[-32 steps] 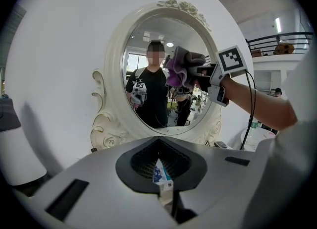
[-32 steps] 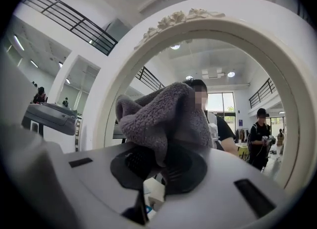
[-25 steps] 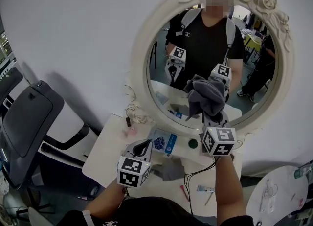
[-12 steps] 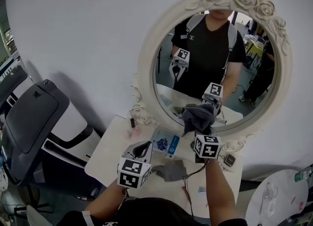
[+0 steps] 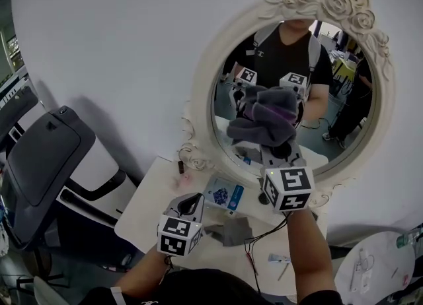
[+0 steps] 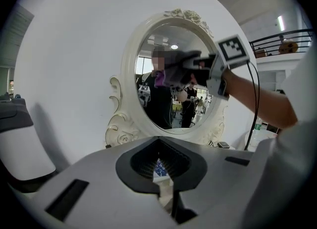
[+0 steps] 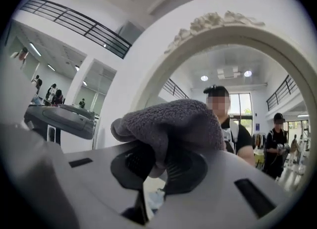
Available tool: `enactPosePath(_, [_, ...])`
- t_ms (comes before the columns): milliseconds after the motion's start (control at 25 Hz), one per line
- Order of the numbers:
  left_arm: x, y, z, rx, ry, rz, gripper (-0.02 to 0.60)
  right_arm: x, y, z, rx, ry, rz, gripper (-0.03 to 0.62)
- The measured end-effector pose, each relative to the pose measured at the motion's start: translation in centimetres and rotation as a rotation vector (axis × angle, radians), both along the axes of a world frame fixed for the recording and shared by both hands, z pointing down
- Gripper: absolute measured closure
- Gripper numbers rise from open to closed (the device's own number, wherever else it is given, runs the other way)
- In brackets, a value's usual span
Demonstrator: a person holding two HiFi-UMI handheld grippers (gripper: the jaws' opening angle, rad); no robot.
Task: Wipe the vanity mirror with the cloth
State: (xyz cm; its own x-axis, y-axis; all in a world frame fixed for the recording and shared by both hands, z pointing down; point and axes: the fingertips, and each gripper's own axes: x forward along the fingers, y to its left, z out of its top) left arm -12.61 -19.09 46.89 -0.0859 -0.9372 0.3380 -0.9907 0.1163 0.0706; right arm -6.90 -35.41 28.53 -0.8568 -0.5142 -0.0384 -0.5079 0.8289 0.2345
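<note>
Cloth: grey, fuzzy cloth (image 5: 264,124), bunched and pinched in my right tongs (image 7: 157,162), was held up at the mirror glass.
Mirror: oval mirror (image 5: 201,92) had a cream frame with carved roses.
Left tongs: left tongs (image 6: 159,166) were pressed together, empty, low over the white desk (image 5: 151,212).
Views: only the right gripper view showed me ribbed pads (image 7: 131,162) biting the cloth.

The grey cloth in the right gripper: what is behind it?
Behind the cloth, which the right gripper holds, is the vanity mirror. The glass directly behind it is covered.
</note>
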Motion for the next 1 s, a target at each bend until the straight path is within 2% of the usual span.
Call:
enactPosePath(240, [-0.4, 0.0, 0.1, 0.008, 0.009, -0.009, 0.575, -3.4, 1.0, -15.2, 0.183, -0.107, -0.045, 0.553])
enactPosePath(320, [-0.7, 0.1, 0.1, 0.008, 0.010, -0.014, 0.575, -4.5, -0.1, -18.2, 0.167, -0.132, -0.013, 0.553])
enactPosePath(400, [-1.0, 0.1, 0.1, 0.006, 0.012, -0.018, 0.575, -5.4, -1.7, -19.8, 0.097, -0.158, 0.024, 0.553])
enactPosePath(480, [-1.2, 0.2, 0.4, 0.001, 0.016, -0.024, 0.575, -5.7, -2.6, -20.1, 0.038, -0.193, 0.035, 0.553])
enactPosePath(640, [-1.8, -0.1, 1.2, -0.024, 0.023, -0.025, 0.575, -5.9, -2.5, -19.0, 0.025, -0.244, 0.029, 0.553])
enactPosePath(1000, [-1.1, -1.3, 1.6, -0.043, 0.015, 0.018, 0.575, -7.3, -2.2, -9.5, -0.105, -0.152, -0.071, 0.553])
